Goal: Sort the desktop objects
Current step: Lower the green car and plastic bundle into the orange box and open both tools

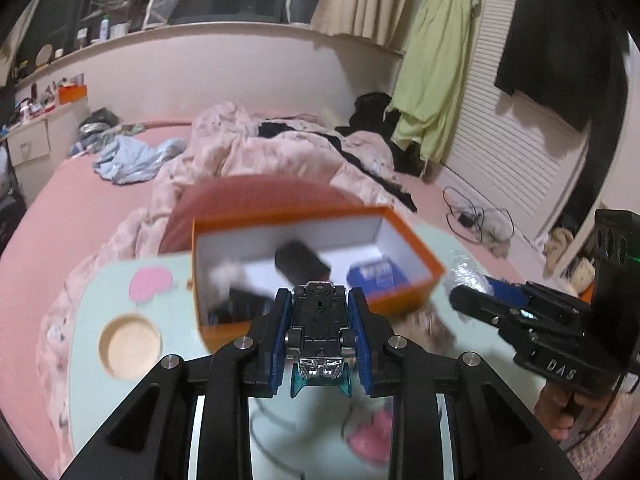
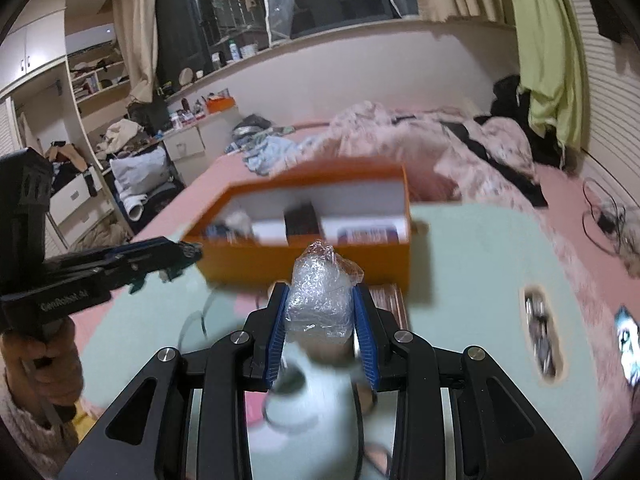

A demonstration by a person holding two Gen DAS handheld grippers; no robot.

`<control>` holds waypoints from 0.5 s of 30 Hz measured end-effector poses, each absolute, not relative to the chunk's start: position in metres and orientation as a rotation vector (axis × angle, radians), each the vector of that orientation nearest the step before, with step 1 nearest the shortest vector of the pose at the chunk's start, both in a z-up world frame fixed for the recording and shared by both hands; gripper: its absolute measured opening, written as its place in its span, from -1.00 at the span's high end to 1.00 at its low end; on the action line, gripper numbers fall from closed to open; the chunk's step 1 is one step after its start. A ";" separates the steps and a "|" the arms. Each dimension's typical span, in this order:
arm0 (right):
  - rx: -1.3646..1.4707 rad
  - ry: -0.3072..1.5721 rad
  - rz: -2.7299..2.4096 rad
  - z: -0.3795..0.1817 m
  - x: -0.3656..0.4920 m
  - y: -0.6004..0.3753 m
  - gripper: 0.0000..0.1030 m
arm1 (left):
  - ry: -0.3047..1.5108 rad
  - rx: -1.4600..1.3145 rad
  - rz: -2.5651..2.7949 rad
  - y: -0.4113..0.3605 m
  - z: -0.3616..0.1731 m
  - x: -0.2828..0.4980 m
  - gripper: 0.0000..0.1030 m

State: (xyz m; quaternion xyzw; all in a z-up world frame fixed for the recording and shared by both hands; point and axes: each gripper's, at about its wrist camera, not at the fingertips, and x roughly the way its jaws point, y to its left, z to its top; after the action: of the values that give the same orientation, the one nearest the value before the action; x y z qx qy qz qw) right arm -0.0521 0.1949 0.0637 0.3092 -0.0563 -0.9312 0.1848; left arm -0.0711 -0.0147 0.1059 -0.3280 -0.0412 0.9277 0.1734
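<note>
Left wrist view: left gripper [image 1: 319,326] clenches a toy car [image 1: 319,320], nose toward the orange box [image 1: 404,298] just ahead by the table's far edge; right gripper [image 2: 320,312] grips a plastic-wrapped bundle [image 2: 320,300], box likewise ahead

One orange box [image 1: 404,280], one toy car [image 1: 319,326] and one bubble-wrap bundle [image 2: 320,300] are counted; two claws are seen.

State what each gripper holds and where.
Left gripper clamps the toy car by its sides, underside up. Right gripper clamps the bubble-wrap bundle by its sides.
</note>
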 end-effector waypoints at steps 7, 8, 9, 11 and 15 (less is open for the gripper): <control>0.921 -0.147 -2.637 0.075 -0.111 0.177 0.34 | -0.073 -0.970 2.740 0.001 0.110 -0.128 0.48; 0.930 -0.152 -2.641 0.073 -0.119 0.175 0.34 | -0.069 -0.990 2.756 0.003 0.106 -0.135 0.48; 0.942 -0.159 -2.639 0.070 -0.125 0.174 0.34 | -0.083 -1.012 2.757 0.003 0.099 -0.141 0.48; 1.002 -0.163 -2.642 0.061 -0.139 0.171 0.32 | -0.129 -1.063 2.742 0.001 0.088 -0.150 0.41; 1.044 -0.207 -2.703 0.053 -0.141 0.182 -0.29 | -0.174 -1.045 2.736 -0.007 0.085 -0.132 -0.37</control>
State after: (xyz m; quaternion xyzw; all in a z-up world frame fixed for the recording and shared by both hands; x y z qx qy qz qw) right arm -0.1407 0.1815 0.0526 0.3569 -0.0708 -0.9240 0.1178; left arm -0.1324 -0.0068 0.0853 -0.3543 -0.0589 0.9275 0.1035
